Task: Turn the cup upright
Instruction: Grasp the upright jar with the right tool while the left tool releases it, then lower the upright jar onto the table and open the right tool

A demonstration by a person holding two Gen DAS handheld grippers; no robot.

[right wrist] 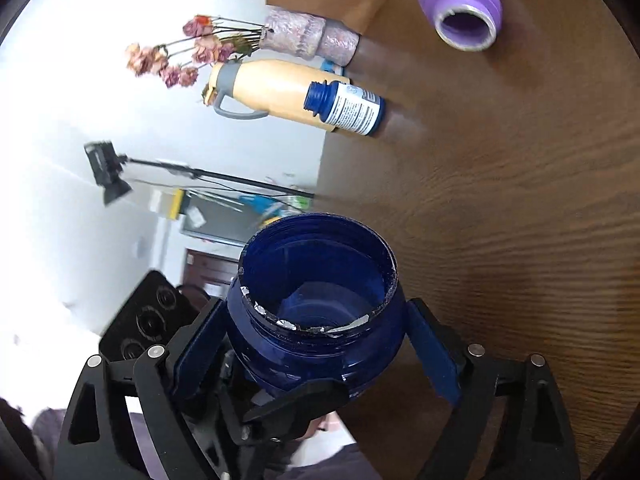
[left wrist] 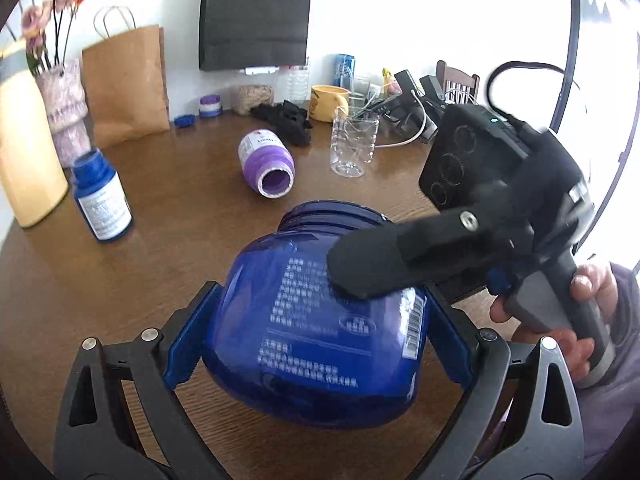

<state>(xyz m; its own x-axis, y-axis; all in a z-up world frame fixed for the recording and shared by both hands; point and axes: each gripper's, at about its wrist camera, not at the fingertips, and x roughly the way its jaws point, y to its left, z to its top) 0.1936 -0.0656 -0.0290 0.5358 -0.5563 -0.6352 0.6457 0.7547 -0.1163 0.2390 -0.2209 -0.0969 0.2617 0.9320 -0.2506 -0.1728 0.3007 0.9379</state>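
A big dark blue translucent jar with white print lies tilted over the wooden table, its open mouth facing away. My left gripper is shut on its body, blue pads against both sides. My right gripper is shut on the same jar below its open neck; one right finger crosses the jar's top in the left wrist view. The jar's rim carries torn foil bits.
A purple bottle lies on its side, mouth open. A small blue bottle, a yellow flask, a flower vase, a paper bag, a clear plastic cup and a yellow mug stand around.
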